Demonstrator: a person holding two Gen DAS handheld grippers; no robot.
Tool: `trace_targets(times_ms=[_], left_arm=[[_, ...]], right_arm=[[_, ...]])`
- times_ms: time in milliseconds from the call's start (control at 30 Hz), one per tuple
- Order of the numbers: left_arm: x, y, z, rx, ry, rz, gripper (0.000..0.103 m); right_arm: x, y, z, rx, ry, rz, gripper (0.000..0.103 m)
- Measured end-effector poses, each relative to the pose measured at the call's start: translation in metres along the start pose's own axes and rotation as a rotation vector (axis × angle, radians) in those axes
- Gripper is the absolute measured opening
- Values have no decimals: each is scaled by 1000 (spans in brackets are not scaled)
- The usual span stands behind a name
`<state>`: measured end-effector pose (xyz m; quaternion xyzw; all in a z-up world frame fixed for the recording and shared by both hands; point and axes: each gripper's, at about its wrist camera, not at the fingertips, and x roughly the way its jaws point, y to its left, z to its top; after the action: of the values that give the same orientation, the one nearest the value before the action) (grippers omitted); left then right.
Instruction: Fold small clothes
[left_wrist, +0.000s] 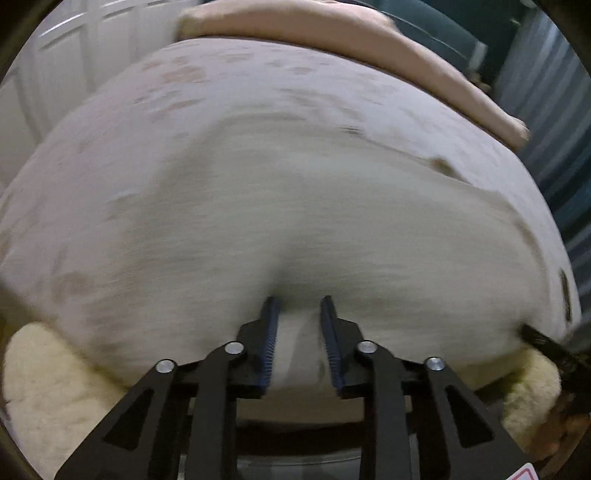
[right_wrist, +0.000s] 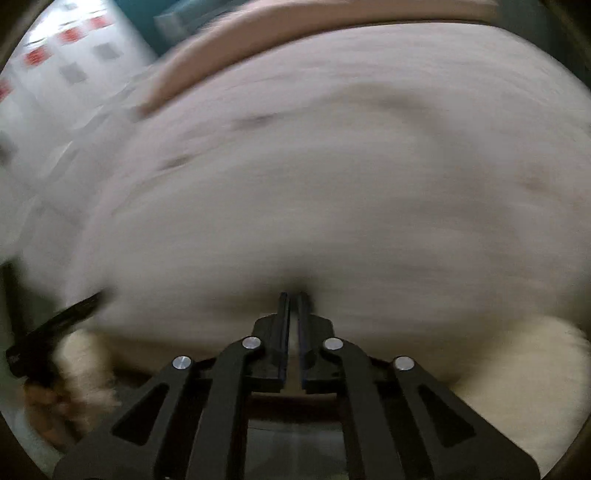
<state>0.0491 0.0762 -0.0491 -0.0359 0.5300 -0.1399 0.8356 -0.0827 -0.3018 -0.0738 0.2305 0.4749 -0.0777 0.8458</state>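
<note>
A pale grey-white garment (left_wrist: 295, 206) lies spread on the bed in front of both grippers; both views are motion-blurred. In the left wrist view my left gripper (left_wrist: 300, 301) has its blue-padded fingers a small way apart with a fold of the garment's near edge between them. In the right wrist view my right gripper (right_wrist: 294, 295) is nearly closed, pinching the near edge of the same garment (right_wrist: 332, 192). The other gripper shows as a dark shape at the right edge of the left view (left_wrist: 546, 343) and at the left of the right view (right_wrist: 55, 332).
A light patterned bedsheet (left_wrist: 147, 129) covers the bed, with a pink pillow or blanket (left_wrist: 332, 33) along the far edge. A fluffy cream rug or throw (left_wrist: 44, 384) lies below the bed's near edge; it also shows in the right view (right_wrist: 517, 387). White cupboard doors (left_wrist: 55, 55) stand at the left.
</note>
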Motion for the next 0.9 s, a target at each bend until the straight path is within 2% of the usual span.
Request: trace_targets(times_ms=[33, 100, 133, 167, 200, 233, 267, 300, 333, 367, 400, 433, 467, 500, 533, 567, 600, 633, 667, 733, 767, 833, 867, 900], left_arm=[[0, 14, -3, -22, 9, -13, 15], [0, 27, -10, -41, 10, -22, 9], [-2, 30, -12, -45, 5, -27, 8], [-2, 31, -10, -54, 5, -29, 8], [-6, 31, -10, -73, 5, -31, 8], [-11, 31, -7, -89, 5, -37, 8], [-18, 32, -3, -122, -8, -52, 8], [-22, 30, 3, -143, -30, -57, 15], [-28, 31, 8, -160, -61, -54, 30], [-34, 36, 13, -176, -99, -14, 45], [-36, 40, 17, -188, -124, 41, 70], [-37, 45, 19, -197, -138, 78, 70], [-32, 53, 23, -207, -135, 94, 70], [-25, 59, 25, -215, -113, 97, 69], [-17, 65, 26, -226, -79, 96, 57], [-7, 71, 26, -244, -27, 85, 40], [-2, 75, 25, -258, 4, 32, 16], [-4, 78, 24, -274, 4, 1, 12], [-12, 78, 24, -267, -21, 7, 10], [-18, 77, 23, -236, -28, 31, 9], [-15, 77, 21, -227, -19, 46, 9], [-4, 80, 19, -217, 4, 72, 9], [3, 82, 16, -221, 4, 82, 10], [4, 84, 15, -230, 2, 85, 11]], right_arm=[[-4, -20, 0, 34, 5, -51, 1], [-12, -65, -2, 203, 31, 34, 0], [-20, -74, -2, 220, 13, 26, 1], [-27, -74, -1, 197, -17, -23, 6], [-34, -71, -1, 172, -48, -82, 18], [-40, -70, 0, 163, -67, -100, 26], [-43, -70, 1, 165, -82, -72, 29], [-45, -70, 1, 172, -89, -49, 39], [-44, -69, 3, 177, -95, -39, 52], [-43, -68, 0, 177, -103, -44, 56], [-38, -64, 3, 173, -103, -47, 61], [-30, -61, 10, 169, -89, -40, 64], [-14, -56, 15, 174, -48, -29, 64], [-5, -56, 16, 183, -21, -25, 59], [2, -54, 17, 186, -2, -23, 34], [-2, -49, 18, 184, -13, -20, 30], [-11, -44, 20, 177, -40, -4, 22], [-32, -40, 21, 183, -104, 58, 17], [-47, -39, 22, 189, -149, 107, 9], [-67, -41, 24, 185, -198, 130, 9], [-63, -44, 24, 165, -177, 84, 9], [-28, -54, 19, 122, -52, -49, 9], [-1, -62, 12, 123, 41, -87, 10], [2, -65, 9, 139, 44, -76, 10]])
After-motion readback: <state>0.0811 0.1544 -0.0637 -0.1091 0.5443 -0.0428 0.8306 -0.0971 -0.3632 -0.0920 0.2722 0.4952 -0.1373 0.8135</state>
